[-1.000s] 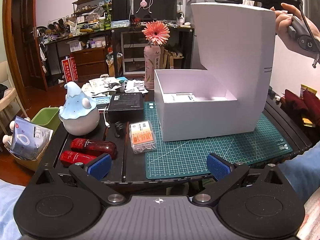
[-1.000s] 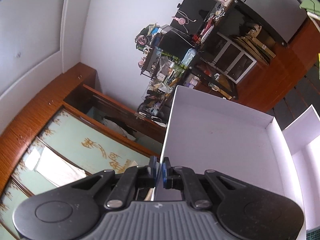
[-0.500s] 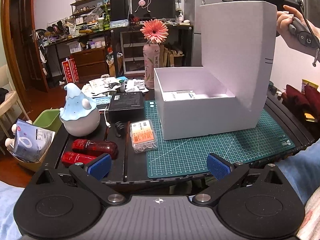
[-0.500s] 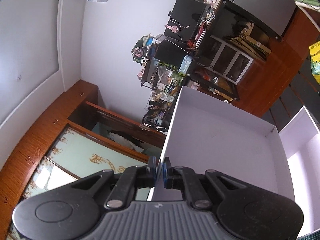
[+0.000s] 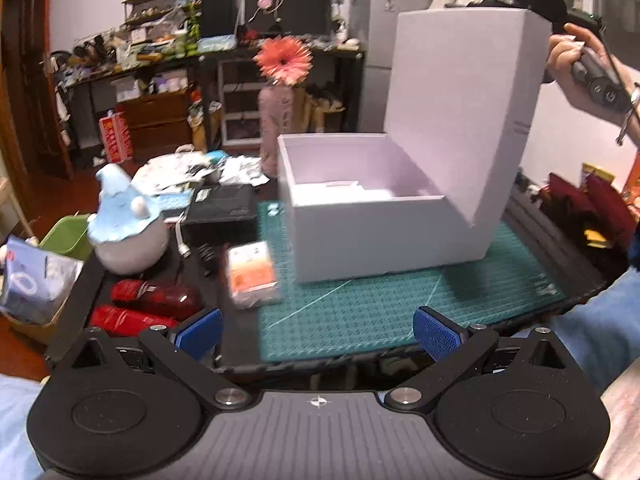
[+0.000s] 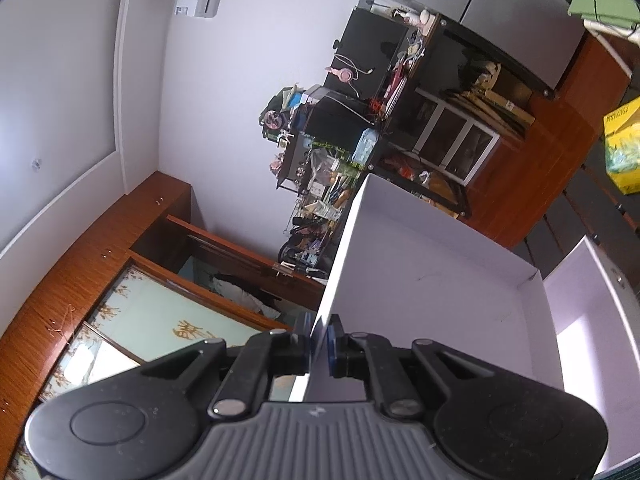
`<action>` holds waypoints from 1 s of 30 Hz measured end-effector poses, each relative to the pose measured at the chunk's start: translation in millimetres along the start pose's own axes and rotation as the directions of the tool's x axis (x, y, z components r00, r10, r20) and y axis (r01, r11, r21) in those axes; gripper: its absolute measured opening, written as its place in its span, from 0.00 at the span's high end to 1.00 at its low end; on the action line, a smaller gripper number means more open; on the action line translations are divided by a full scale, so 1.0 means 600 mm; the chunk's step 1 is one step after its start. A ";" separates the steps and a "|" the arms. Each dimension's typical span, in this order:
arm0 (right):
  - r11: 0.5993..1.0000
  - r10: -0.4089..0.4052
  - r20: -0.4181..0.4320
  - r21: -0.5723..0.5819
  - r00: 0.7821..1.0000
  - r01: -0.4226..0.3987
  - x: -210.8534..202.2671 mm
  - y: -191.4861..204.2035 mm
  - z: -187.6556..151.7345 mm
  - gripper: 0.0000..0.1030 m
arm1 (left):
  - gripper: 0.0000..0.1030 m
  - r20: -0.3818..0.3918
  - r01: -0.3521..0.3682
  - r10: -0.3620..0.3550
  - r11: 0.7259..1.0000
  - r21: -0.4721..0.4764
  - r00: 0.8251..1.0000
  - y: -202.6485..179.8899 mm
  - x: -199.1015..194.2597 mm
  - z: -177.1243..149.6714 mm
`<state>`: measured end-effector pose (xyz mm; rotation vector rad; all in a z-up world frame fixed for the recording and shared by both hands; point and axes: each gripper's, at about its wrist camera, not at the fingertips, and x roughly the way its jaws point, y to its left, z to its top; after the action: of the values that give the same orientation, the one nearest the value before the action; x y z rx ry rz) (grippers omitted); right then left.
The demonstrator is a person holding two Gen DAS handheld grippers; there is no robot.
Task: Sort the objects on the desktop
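A white box stands open on the green cutting mat. Its hinged lid is raised at the right. In the right wrist view my right gripper is shut on the lid's rim, and the box's inside shows at the right. A hand holds that gripper behind the lid's top corner. My left gripper is open over the desk's front edge and holds nothing. Left of the box lie an orange packet, two red items and a blue-hatted figurine.
A black box, loose papers and a pink bottle with a flower sit behind. A green bin and a bag stand off the desk's left side. Cluttered shelves line the far wall.
The right gripper has swung the lid a little further back and to the right, so it stands more upright. The left gripper has hardly moved.
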<state>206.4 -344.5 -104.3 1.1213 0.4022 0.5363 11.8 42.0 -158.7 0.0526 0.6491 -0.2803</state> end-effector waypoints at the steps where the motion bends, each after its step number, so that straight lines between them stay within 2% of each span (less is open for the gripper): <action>1: 1.000 -0.003 0.000 -0.005 1.000 0.003 -0.002 0.001 0.001 0.93 | 0.00 0.010 0.004 -0.004 1.000 0.008 1.000 -0.006 0.001 0.004; 7: 1.000 0.004 0.005 0.002 1.000 -0.004 -0.009 -0.002 0.006 0.93 | 0.00 0.108 -0.022 0.009 0.993 0.113 0.994 -0.049 0.003 0.034; 11: 1.000 0.008 0.012 0.009 1.000 -0.008 -0.013 -0.007 0.009 0.93 | 0.00 0.162 0.023 -0.047 0.990 0.142 0.986 -0.068 0.004 0.063; 15: 1.000 0.010 0.018 0.014 1.000 -0.010 -0.014 -0.010 0.012 0.93 | 0.00 0.281 0.090 -0.104 0.994 0.062 0.954 -0.067 -0.005 0.077; 18: 1.000 0.006 0.020 0.007 1.000 -0.006 -0.015 -0.010 0.012 0.92 | 0.00 0.368 0.163 -0.154 0.987 0.004 0.917 -0.059 -0.009 0.084; 22: 1.000 0.001 0.021 -0.004 1.000 -0.001 -0.014 -0.008 0.013 0.92 | 0.00 0.402 0.127 -0.130 0.991 0.035 0.907 -0.067 -0.002 0.103; 26: 1.000 0.004 0.022 0.001 1.000 -0.004 -0.014 -0.009 0.016 0.92 | 0.00 0.442 0.150 -0.155 0.988 0.046 0.884 -0.070 -0.003 0.130; 30: 1.000 0.008 0.024 0.008 1.000 -0.008 -0.018 -0.013 0.017 0.92 | 0.00 0.471 0.158 -0.195 0.980 0.116 0.860 -0.082 -0.006 0.160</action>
<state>205.2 -360.9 -107.0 1.1369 0.3797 0.5286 52.2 -17.2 -78.3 -0.0076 0.1440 -0.4776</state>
